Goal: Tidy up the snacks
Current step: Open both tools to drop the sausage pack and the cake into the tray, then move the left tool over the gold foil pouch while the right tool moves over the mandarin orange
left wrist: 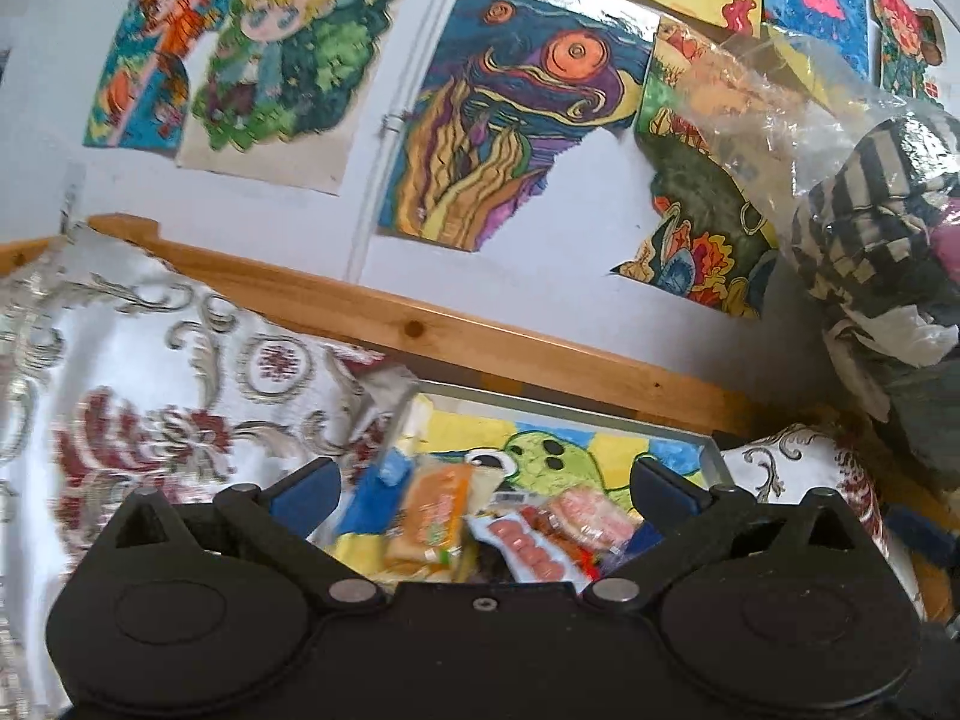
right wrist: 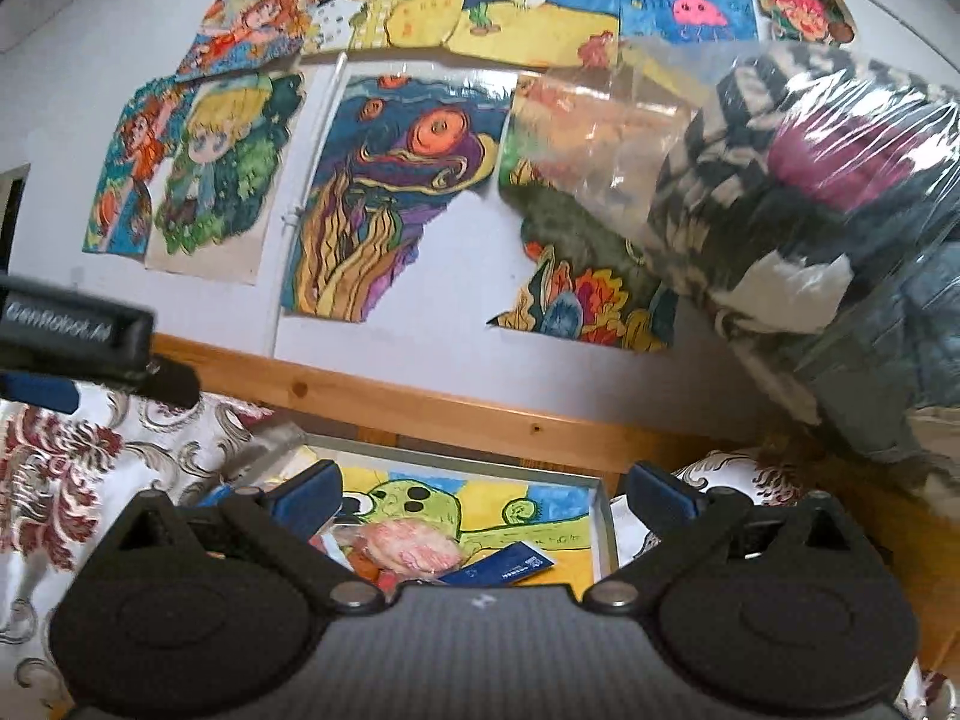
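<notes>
A shallow grey tray (left wrist: 714, 456) with a green cartoon drawing on its bottom lies on the patterned cloth. Several snack packs lie in it: an orange pack (left wrist: 435, 513), a sausage pack (left wrist: 528, 546), a pink pack (left wrist: 591, 516) and a blue pack (left wrist: 384, 483). My left gripper (left wrist: 486, 489) is open just above them, holding nothing. In the right wrist view the tray (right wrist: 603, 516) holds a pink pack (right wrist: 414, 546) and a dark blue packet (right wrist: 510, 567). My right gripper (right wrist: 483, 495) is open over them, empty. The left gripper's body (right wrist: 72, 330) shows at the left edge.
A wooden rail (left wrist: 480, 336) runs behind the tray below a white wall with children's drawings (left wrist: 510, 114). A clear plastic bag of folded clothes (right wrist: 810, 198) is stacked at the right. White cloth with red and silver pattern (left wrist: 150, 408) covers the surface at left.
</notes>
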Action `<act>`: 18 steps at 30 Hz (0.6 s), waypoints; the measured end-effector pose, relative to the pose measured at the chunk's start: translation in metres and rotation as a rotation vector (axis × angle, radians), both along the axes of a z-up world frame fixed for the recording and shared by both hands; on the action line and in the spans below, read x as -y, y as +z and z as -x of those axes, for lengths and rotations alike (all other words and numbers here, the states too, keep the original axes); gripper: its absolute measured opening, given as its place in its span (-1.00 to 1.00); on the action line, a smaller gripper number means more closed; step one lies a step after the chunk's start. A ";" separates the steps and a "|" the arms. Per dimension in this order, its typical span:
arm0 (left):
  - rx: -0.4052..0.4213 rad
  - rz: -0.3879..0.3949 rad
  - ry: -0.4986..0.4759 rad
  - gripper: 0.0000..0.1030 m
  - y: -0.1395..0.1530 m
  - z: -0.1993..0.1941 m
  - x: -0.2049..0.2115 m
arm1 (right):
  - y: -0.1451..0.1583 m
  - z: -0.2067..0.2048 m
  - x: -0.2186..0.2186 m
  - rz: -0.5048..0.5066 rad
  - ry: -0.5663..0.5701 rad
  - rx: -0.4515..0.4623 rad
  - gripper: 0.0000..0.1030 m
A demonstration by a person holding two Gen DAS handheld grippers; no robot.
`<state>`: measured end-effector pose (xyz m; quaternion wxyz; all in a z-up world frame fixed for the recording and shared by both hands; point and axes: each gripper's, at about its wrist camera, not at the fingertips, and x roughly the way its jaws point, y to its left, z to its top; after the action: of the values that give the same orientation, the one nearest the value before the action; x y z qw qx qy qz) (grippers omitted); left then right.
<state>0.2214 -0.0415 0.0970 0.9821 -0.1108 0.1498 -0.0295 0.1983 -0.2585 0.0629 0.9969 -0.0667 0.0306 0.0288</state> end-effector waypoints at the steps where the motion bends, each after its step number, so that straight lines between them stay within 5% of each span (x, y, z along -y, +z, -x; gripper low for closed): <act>1: -0.003 -0.005 0.006 0.98 0.000 0.006 -0.004 | 0.001 0.006 0.000 -0.004 0.000 0.002 1.00; 10: -0.051 -0.020 0.056 0.98 -0.012 0.062 -0.043 | 0.003 0.049 -0.010 -0.052 0.043 -0.086 1.00; 18: -0.133 -0.066 0.080 0.98 -0.037 0.094 -0.066 | -0.015 0.073 -0.035 0.029 0.065 -0.179 1.00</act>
<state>0.1275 0.0247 0.0599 0.9734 -0.0862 0.2112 0.0223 0.1256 -0.2240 0.0484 0.9876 -0.0791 0.1180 0.0667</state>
